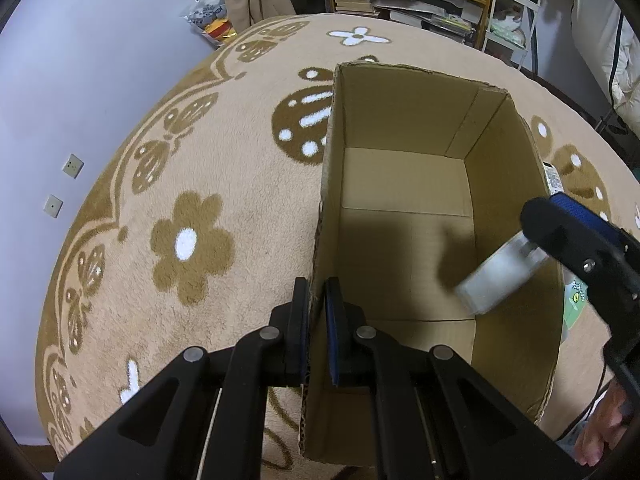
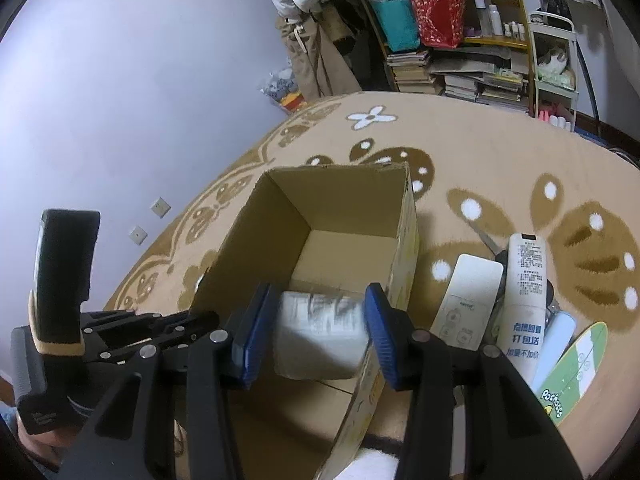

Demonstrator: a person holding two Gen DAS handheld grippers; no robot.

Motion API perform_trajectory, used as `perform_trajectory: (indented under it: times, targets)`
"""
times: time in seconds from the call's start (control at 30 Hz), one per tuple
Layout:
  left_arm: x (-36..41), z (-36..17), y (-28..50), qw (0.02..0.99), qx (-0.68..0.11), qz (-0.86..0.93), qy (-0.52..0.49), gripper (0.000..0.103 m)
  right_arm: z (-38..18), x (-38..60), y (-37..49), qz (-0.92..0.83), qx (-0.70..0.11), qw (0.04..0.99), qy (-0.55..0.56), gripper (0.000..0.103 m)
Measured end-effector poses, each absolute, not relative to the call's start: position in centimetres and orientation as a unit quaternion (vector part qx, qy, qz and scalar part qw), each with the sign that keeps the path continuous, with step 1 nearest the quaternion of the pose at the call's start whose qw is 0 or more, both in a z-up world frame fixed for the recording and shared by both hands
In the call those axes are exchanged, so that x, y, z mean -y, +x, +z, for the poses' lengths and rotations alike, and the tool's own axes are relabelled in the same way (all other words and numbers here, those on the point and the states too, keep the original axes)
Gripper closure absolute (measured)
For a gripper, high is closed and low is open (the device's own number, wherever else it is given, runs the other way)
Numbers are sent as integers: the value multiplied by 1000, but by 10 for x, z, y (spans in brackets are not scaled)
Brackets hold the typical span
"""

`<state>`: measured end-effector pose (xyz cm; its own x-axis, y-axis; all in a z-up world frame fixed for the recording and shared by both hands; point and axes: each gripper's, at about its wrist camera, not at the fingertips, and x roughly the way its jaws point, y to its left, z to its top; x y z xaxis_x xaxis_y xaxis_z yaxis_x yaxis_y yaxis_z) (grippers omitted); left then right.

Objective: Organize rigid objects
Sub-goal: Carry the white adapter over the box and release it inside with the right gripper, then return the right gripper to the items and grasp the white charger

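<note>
An open cardboard box [image 1: 400, 248] stands on the flower-patterned rug, and nothing lies on its floor. My left gripper [image 1: 318, 292] is shut on the box's near left wall [image 1: 328, 184], one finger outside and one inside. My right gripper [image 2: 318, 300] is shut on a white rectangular block [image 2: 320, 332], blurred, held tilted above the inside of the box [image 2: 256, 248]. In the left wrist view the block [image 1: 496, 280] hangs by the box's right wall, under the right gripper [image 1: 532, 236]. The left gripper [image 2: 200, 318] shows at the box's left wall in the right wrist view.
Right of the box on the rug lie a white remote [image 2: 468, 304], a white printed can [image 2: 524, 296], a pale blue item [image 2: 556, 344], a green card [image 2: 576, 368] and scissors [image 2: 490, 242]. Shelves with books [image 2: 460, 76] stand beyond the rug.
</note>
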<state>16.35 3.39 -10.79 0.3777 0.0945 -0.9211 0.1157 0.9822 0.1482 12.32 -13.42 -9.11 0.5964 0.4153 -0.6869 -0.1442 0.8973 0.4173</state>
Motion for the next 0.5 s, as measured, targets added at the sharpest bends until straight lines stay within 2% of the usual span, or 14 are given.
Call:
perform_trajectory:
  times: [0.27,0.33,0.5]
  targets:
    - [-34,-107,163,825,-558,-8,91,96,-76,141,122,156,-403,887,164,51]
    - [-34,-107,163,825,-558,-8,90,96,-72,143,121,145,-394,894,153,39]
    - [-34,-107,162,825,-559,-8,89,96,-63,152,119,96,-377,915,104,20]
